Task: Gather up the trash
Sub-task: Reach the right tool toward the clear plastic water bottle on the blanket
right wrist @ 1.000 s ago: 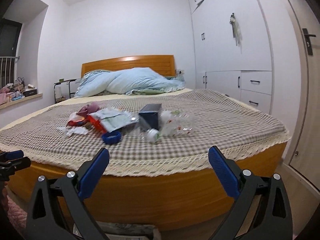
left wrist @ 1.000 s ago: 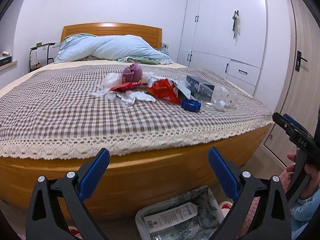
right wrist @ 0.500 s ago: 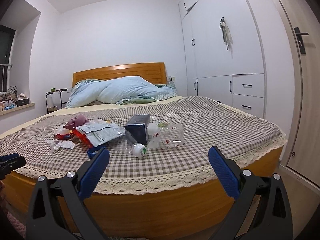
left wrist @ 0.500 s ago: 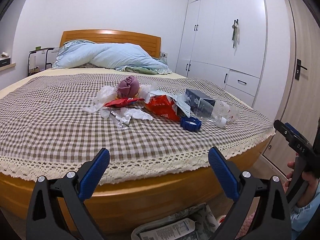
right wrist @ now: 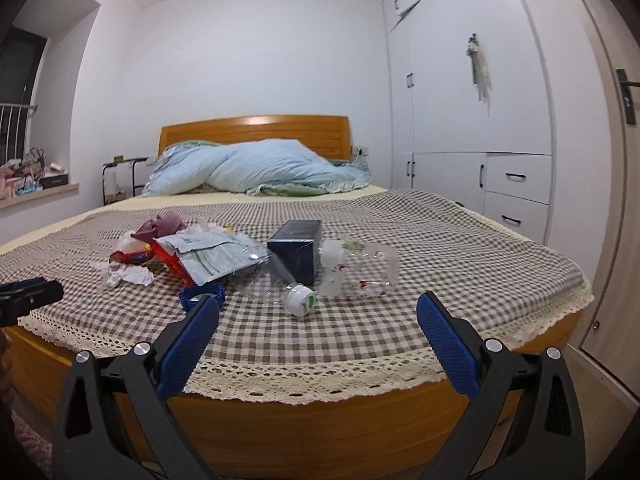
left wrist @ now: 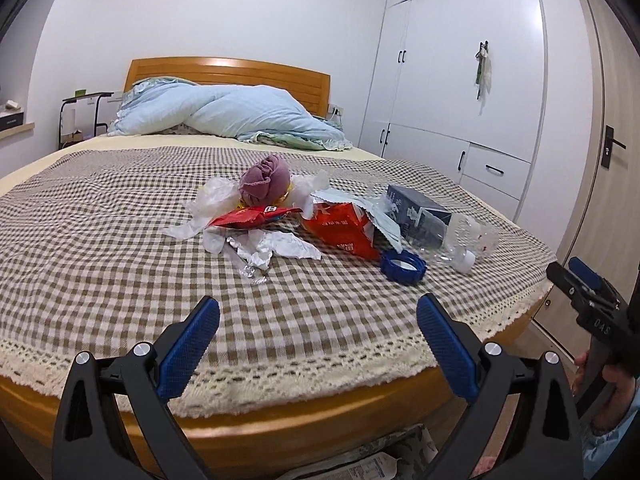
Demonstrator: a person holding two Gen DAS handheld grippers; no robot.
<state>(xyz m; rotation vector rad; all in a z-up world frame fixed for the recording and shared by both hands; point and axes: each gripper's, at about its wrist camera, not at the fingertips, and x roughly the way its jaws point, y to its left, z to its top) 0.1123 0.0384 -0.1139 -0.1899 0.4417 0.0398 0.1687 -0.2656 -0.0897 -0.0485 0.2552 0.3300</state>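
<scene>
Trash (left wrist: 320, 224) lies heaped mid-bed (left wrist: 100, 216) on the checked cover. Left gripper (left wrist: 318, 332) and right gripper (right wrist: 318, 332) both gape, empty, short of it. Only the left view shows a bin (left wrist: 400, 460) below; only the right, a green-labelled bottle cap (right wrist: 301, 299). Red packet (left wrist: 344, 228) lettering unreadable.

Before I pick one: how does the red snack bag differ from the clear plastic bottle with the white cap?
The red snack bag is opaque, torn open and crumpled; the clear plastic bottle with the white cap is see-through and capped. The bag sits mid-pile, the bottle nearer the bed's foot edge. Both lie on the checked bedspread, untouched.
</scene>
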